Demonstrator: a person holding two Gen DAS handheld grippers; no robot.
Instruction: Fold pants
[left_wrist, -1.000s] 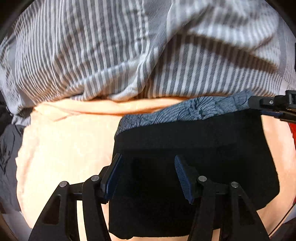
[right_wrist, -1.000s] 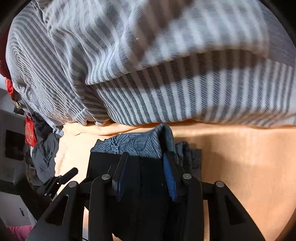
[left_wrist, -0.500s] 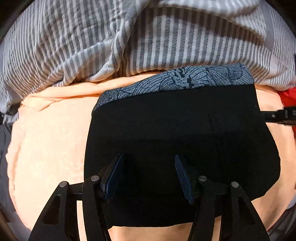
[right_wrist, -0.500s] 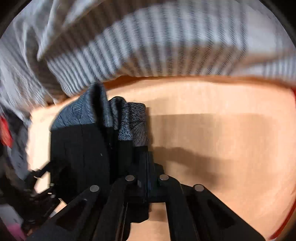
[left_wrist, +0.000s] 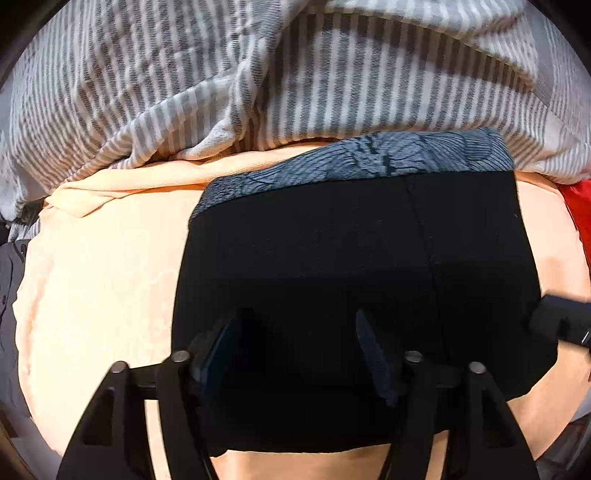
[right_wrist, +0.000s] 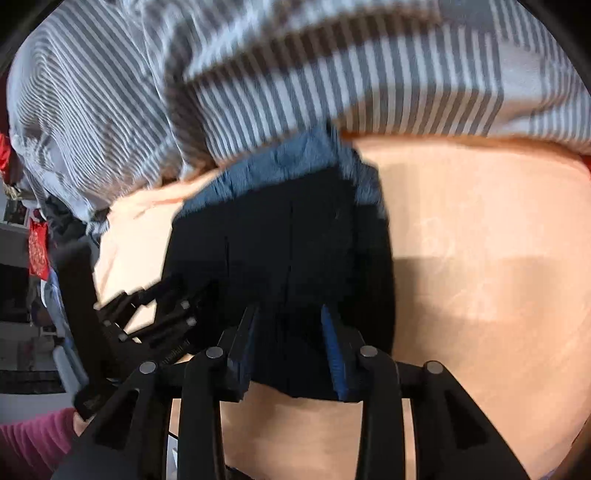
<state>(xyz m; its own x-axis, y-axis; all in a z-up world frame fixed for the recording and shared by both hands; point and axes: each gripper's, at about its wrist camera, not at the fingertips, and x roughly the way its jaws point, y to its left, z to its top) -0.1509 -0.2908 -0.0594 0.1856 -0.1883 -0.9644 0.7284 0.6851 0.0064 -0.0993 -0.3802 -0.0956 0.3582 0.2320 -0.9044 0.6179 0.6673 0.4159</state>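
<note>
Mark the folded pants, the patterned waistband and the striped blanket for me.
folded pants (left_wrist: 332, 258), left wrist view, middle of the black panel
patterned waistband (left_wrist: 369, 158), left wrist view, blue-grey strip along the far edge
striped blanket (right_wrist: 332, 74), right wrist view, bunched middle

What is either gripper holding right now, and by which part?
Nothing. The left gripper and right gripper both stand open over the folded pants, their jaws just opened further, pads clamping no cloth.
</note>
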